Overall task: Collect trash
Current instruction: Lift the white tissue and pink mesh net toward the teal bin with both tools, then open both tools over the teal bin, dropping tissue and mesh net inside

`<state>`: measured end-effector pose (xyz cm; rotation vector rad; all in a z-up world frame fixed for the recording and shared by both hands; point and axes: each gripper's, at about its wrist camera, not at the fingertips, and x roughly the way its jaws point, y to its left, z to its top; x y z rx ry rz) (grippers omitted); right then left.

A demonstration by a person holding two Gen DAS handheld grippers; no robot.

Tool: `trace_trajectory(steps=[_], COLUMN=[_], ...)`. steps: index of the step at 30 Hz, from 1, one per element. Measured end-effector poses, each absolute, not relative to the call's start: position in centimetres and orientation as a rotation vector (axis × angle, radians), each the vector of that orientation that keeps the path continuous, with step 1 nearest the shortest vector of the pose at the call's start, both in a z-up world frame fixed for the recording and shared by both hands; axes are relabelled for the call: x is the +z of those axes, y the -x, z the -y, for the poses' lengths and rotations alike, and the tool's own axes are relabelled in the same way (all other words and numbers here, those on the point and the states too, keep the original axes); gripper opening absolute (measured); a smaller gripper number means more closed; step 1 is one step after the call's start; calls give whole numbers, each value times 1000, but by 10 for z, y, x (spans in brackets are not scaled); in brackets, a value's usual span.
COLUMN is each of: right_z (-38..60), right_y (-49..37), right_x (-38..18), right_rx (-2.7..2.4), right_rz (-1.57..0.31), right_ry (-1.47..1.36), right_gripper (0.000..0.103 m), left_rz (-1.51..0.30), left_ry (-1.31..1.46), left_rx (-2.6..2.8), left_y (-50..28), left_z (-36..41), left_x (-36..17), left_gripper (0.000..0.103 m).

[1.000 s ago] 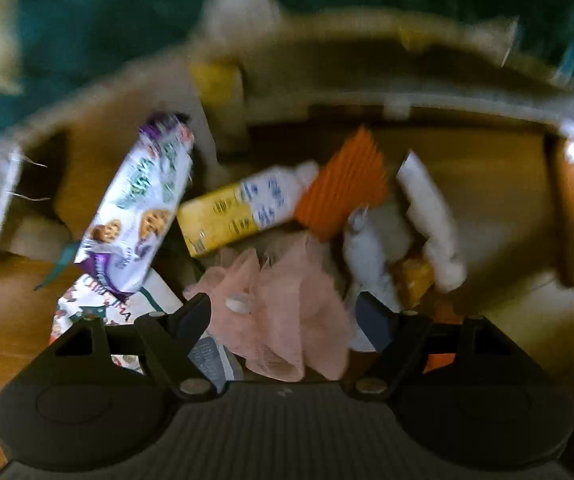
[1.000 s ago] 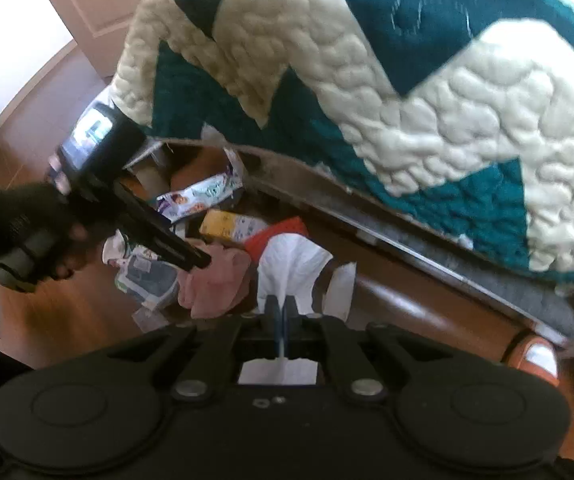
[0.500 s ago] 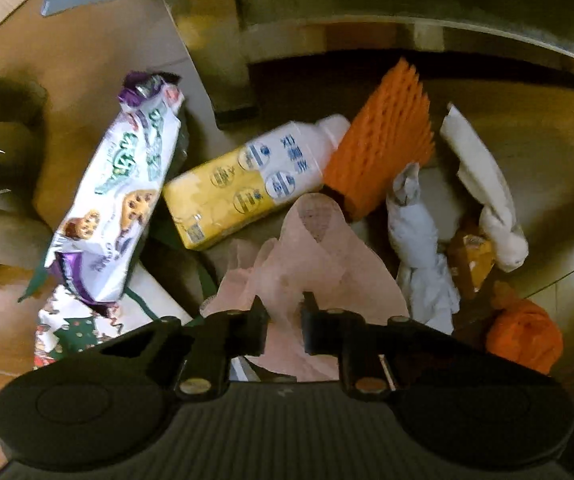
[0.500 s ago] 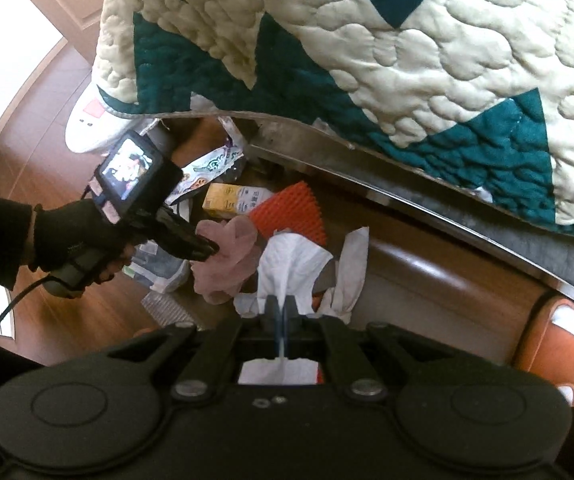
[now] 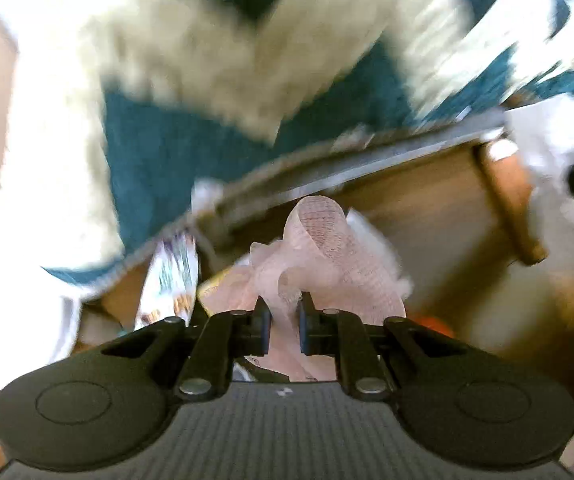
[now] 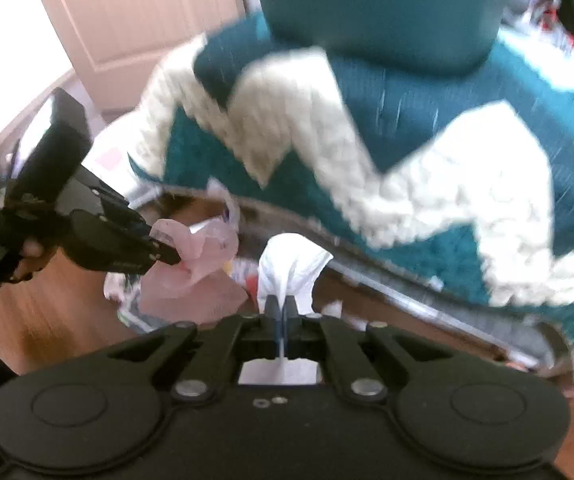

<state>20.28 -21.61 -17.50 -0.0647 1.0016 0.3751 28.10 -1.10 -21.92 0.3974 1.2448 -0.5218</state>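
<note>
Your left gripper [image 5: 284, 322] has just been closing and now pinches the pink mesh netting [image 5: 327, 256], which hangs in the air in front of the teal-and-cream quilt [image 6: 367, 152], below its edge. Your right gripper [image 6: 281, 312] is clamped tight on a white tissue [image 6: 291, 268], also lifted below the quilt's edge. Both views blurred. More wrappers [image 5: 175, 280] lie on the wood floor [image 6: 47, 320] under the quilt's edge.

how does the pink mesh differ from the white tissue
The pink mesh is a see-through net with a fine grid; the white tissue is solid paper. The mesh is held by the left gripper, the tissue by the right gripper. The mesh curls in loops; the tissue hangs in soft folds. Both are pinched and lifted.
</note>
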Motion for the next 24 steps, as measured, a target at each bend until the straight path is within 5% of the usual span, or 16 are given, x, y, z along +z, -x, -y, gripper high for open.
trace_trajectory(steps=[24], right_z=[247], right_y=[-150], right_x=[136], right_rx=[264], right_rz=[-404], right_ry=[178], right_gripper=[2], left_rz=[-609], left_ry=[-162], left_rx=[-426], left_y=[-219], left_z=[47], left_x=[125], left_gripper=[13])
